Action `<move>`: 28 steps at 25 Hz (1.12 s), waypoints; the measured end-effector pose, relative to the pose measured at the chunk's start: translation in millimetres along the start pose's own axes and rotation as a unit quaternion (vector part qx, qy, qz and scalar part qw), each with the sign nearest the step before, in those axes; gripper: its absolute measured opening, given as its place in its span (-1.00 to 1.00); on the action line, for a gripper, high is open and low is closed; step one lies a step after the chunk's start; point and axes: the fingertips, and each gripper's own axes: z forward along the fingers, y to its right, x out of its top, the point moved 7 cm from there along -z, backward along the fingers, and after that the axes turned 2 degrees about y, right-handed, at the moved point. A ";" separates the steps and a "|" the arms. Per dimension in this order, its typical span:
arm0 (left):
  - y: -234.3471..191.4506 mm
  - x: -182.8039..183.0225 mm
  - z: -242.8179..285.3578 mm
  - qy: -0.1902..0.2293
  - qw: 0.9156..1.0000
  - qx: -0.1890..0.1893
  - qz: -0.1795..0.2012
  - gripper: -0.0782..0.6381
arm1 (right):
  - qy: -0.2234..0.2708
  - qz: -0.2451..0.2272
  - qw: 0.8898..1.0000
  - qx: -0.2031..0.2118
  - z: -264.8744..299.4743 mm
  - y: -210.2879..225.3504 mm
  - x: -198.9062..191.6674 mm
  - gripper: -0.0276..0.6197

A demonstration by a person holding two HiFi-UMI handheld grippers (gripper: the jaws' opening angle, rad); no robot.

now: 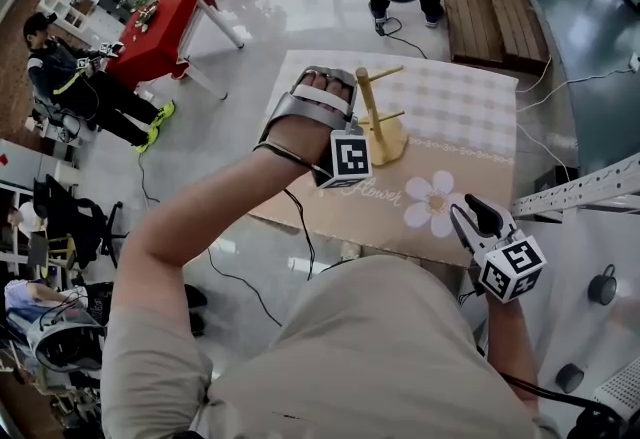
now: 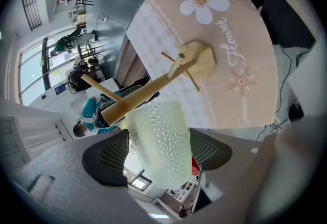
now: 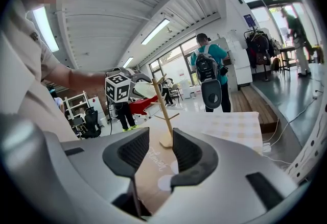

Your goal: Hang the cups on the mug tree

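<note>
1. Glossy pale floor surrounds a table (image 1: 470, 127) spread with a beige cloth, checked on its far half and printed with a white flower (image 1: 432, 202) near the front edge.
2. A wooden mug tree (image 1: 373, 107) stands upright on that cloth, its post vertical on a flat base and its thin pegs slanting upward. No cup hangs on any peg in view.
3. The left gripper (image 2: 158, 152) is raised at the height of the post's top, on the tree's left side in the head view.
4. Its jaws stand wide and are clamped on a pale green dimpled cup (image 2: 158, 141), one dark pad against each side wall.
5. The cup's long axis runs along the jaws, out from the gripper toward the tree. Its wider end is the far one and its narrower, rounded end sits back by the gripper body. No handle can be made out.
6. In the left gripper view the cup's far rim lies just beside the blunt top of the post, which crosses the view on a slant. Whether rim and wood touch cannot be told.
7. The right gripper (image 3: 161, 154) hangs low by the table's front right corner, well apart from the tree and aimed toward it.
8. Its jaws are parted with nothing between them; only cloth and the distant tree base show through the gap.
</note>
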 end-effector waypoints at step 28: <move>2.8 -6.9 -13.9 0.028 0.998 0.021 -0.047 0.25 | -0.004 -0.011 1.000 0.010 0.7 -1.1 -0.1 -0.45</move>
